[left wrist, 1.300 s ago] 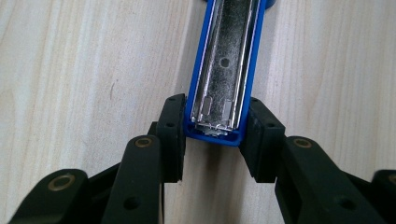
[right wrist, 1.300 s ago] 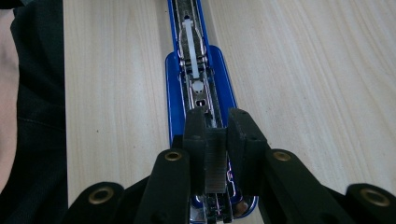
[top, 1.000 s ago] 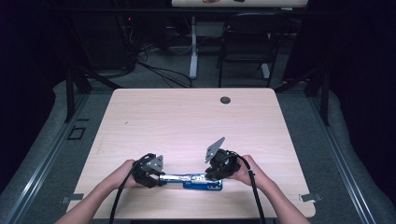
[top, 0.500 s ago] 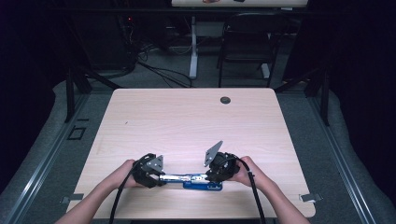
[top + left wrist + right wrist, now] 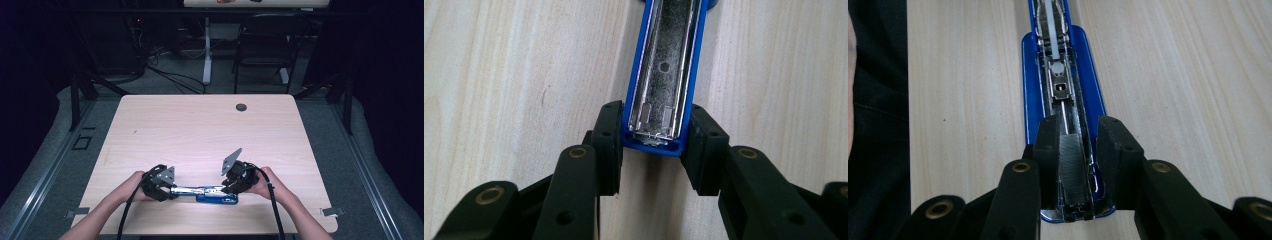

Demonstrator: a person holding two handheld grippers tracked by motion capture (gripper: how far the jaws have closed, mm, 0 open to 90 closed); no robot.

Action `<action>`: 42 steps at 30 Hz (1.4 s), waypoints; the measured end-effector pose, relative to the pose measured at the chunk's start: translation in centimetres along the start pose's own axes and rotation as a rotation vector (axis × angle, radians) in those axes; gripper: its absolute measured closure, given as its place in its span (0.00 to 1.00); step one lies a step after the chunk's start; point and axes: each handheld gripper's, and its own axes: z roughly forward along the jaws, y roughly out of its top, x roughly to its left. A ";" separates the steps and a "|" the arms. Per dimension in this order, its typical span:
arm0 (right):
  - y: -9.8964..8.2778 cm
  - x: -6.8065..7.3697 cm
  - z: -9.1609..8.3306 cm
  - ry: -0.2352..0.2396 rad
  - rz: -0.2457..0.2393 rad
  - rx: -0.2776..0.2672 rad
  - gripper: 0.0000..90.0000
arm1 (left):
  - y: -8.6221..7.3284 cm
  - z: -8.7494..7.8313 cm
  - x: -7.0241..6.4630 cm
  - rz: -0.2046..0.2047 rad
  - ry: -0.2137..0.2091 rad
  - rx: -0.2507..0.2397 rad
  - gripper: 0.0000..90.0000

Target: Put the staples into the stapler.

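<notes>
A blue stapler (image 5: 212, 192) lies folded open along the table's near edge. My left gripper (image 5: 172, 190) is shut on the end of its blue cover arm (image 5: 666, 75), which shows its metal inner channel; the pads (image 5: 608, 145) press on both sides. My right gripper (image 5: 225, 189) is over the stapler's base (image 5: 1030, 75). Its jaws have just been opening and stand on either side of the magazine, where a strip of staples (image 5: 1071, 165) lies in the channel. The right gripper (image 5: 1075, 150) does not pinch the strip.
The wooden table (image 5: 200, 135) has a round cable grommet (image 5: 241, 107) near its far edge. A black chair (image 5: 262, 40) and floor cables lie beyond it. Both hands rest close to the table's front edge. A dark cloth (image 5: 873, 125) borders the right gripper view.
</notes>
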 end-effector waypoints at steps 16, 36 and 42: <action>-0.2 0.0 -0.9 -0.094 0.151 -0.007 0.83 | 0.0 -0.2 -0.3 0.002 0.013 -0.009 0.71; -0.6 0.5 -1.8 -0.127 0.268 0.057 0.87 | 0.1 -0.5 -0.5 0.002 0.031 -0.020 0.71; -0.2 0.6 -1.3 -0.114 0.290 0.050 0.84 | 0.1 -0.7 -0.6 0.004 0.030 -0.020 0.71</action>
